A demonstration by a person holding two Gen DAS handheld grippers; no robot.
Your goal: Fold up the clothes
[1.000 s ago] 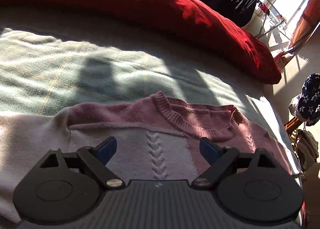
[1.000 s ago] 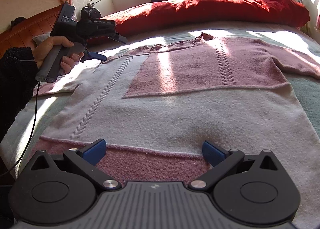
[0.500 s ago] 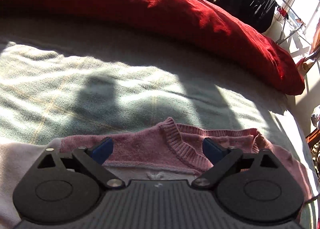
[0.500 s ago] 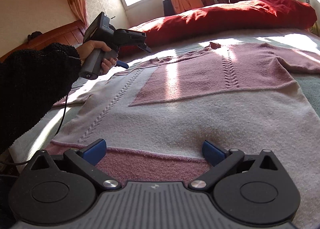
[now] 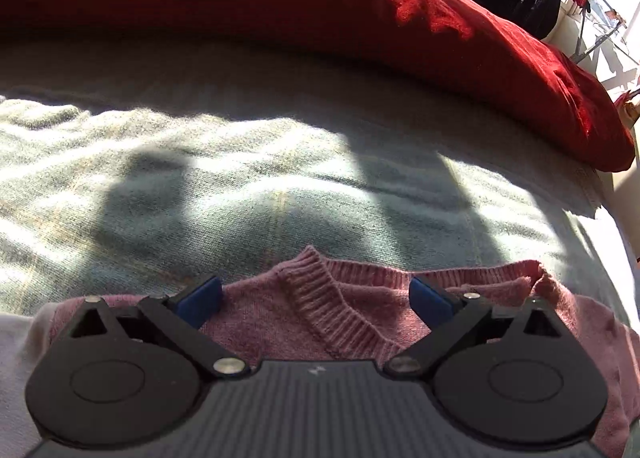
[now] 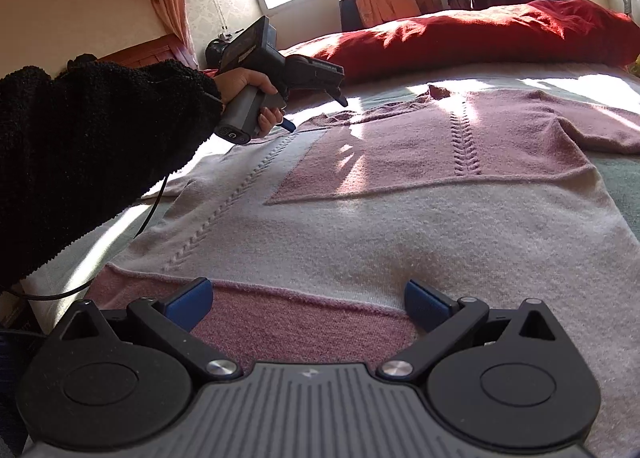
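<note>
Both grippers were spread with nothing pinched: the left gripper (image 5: 316, 298), its jaws opening, tilted down over the collar (image 5: 332, 306), gripped by a hand (image 6: 250, 91) in a black sleeve (image 6: 92, 153); the right gripper (image 6: 306, 304) hovered, perhaps touching, at the hem. The sweater (image 6: 400, 217), pink and white, lay flat, front up, on the bed (image 5: 240, 185), below a red pillow (image 5: 320, 5).

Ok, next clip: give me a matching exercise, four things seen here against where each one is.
Things:
1. long red pillow
2. pink and white knitted sweater
3. left gripper
4. right gripper

Places:
A. over the sweater's bottom hem
B. spread flat on the pale green blanket
C. along the far edge of the bed
D. above the sweater's shoulder, near the neckline

Pairs: 1-C, 2-B, 3-D, 4-A
</note>
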